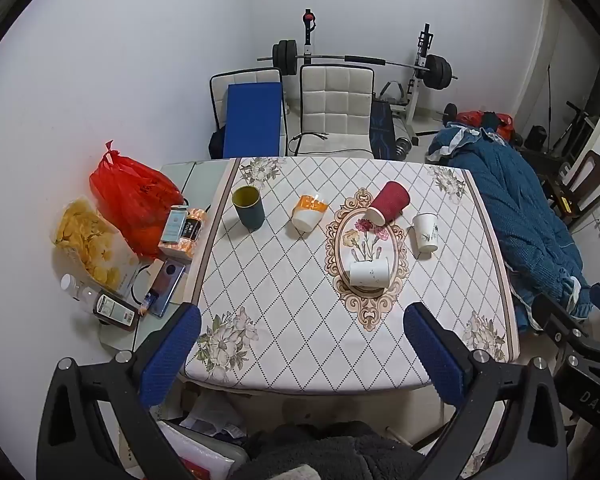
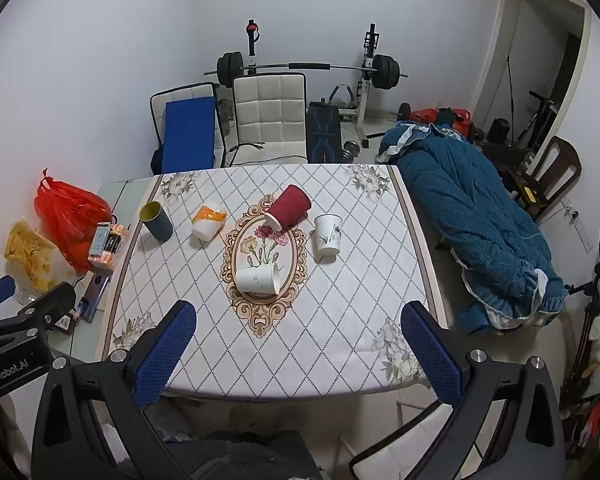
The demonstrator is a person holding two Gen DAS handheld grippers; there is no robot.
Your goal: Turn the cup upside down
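Several cups sit on a table under a patterned cloth [image 1: 284, 280]. A white cup [image 1: 369, 273] [image 2: 258, 278] lies on its side on the oval flower motif, nearest to me. Behind it a red cup [image 1: 389, 202] [image 2: 289, 210] also lies tipped over. A white cup with a plant print [image 1: 426, 232] [image 2: 328, 238] stands upright at the right. A dark teal cup with a yellow inside [image 1: 248, 210] [image 2: 156, 221] stands upright at the left, beside an orange-and-white cup [image 1: 309, 213] [image 2: 208, 222]. My left gripper [image 1: 302, 314] and right gripper [image 2: 300, 308] hover over the table's near edge, both open and empty.
On the table's left strip lie a red plastic bag [image 1: 134, 196], a bag of chips [image 1: 88, 240], bottles and a phone [image 1: 166, 288]. A blue quilt [image 1: 528, 224] is heaped along the right side. Two white chairs [image 1: 336, 108] and a barbell rack stand behind the table.
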